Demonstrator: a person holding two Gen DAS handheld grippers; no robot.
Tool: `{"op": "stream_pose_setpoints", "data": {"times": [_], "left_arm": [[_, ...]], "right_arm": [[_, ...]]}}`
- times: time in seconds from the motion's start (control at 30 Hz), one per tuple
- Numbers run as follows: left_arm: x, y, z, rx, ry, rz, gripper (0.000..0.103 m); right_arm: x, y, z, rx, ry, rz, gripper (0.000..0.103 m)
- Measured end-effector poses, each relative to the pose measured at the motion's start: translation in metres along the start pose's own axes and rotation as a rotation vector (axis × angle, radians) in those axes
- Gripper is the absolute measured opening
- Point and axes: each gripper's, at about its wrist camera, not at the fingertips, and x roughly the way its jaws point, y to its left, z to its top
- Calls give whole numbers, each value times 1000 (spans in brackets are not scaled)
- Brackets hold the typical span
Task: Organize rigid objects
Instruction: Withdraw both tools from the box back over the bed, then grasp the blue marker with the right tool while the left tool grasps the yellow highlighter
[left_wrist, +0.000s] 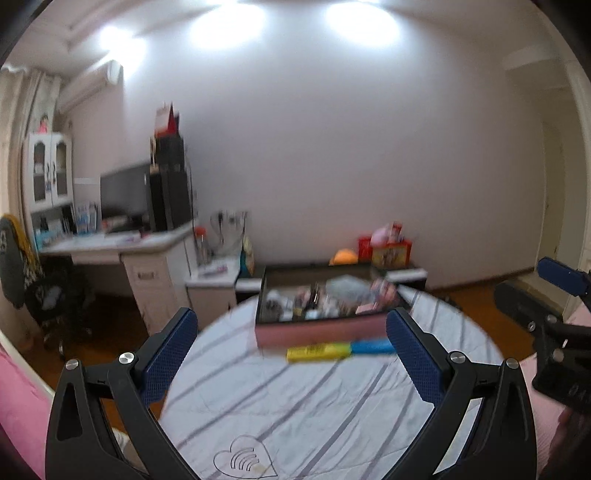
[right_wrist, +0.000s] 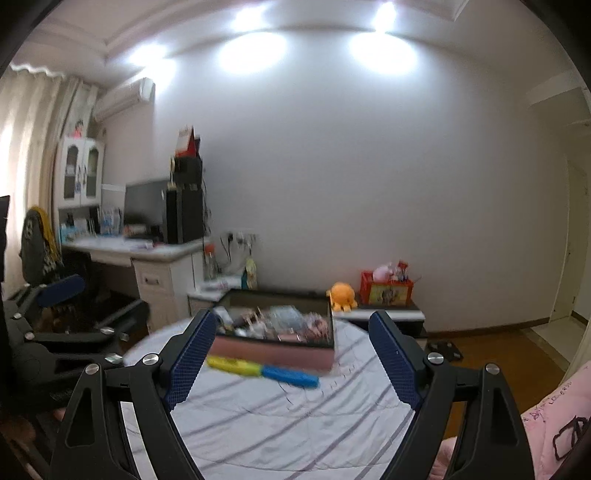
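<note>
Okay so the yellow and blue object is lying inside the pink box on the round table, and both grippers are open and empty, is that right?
Not quite. The yellow and blue object lies on the round table in front of the pink box, not inside it, as the left wrist view shows. The left gripper and right gripper are open and empty.

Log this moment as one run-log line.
left gripper: open, empty | right gripper: open, empty | toy: on table, before box

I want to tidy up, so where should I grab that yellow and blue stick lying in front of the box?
Grip the yellow and blue stick near its middle, across its narrow width, coming down from above and the near side. It lies flat on the striped cloth, right against the box, so the far side looks blocked. Blur hides finer detail.
</note>
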Motion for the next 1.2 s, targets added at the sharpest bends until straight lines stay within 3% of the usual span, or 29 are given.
{"op": "stream_pose_setpoints", "data": {"times": [0.2,0.43,0.63,0.77,0.8,0.83,0.87,1.0,1.2], "left_arm": [[71,11,-32,-36,202,-1,103],[131,15,-60,-28,375,5,103],[156,16,-66,-64,435,-38,103],[169,10,-65,-90,471,-70,103],[172,7,-64,-99,475,-80,103],[175,5,-63,-105,477,-89,103],[178,2,-62,-108,484,-91,103],[178,-6,-59,-90,481,-64,103],[169,2,-61,-89,485,-41,103]], "right_arm": [[103,-23,-44,-14,255,45,86],[202,-31,-77,-105,452,114,86],[254,-14,-85,-261,533,201,86],[264,-5,-92,-317,570,264,85],[263,-7,-92,-304,574,291,75],[260,-9,-91,-277,583,335,51],[257,-10,-90,-254,584,367,42],[252,-5,-91,-260,573,356,38],[248,15,-89,-295,585,480,27]]}}
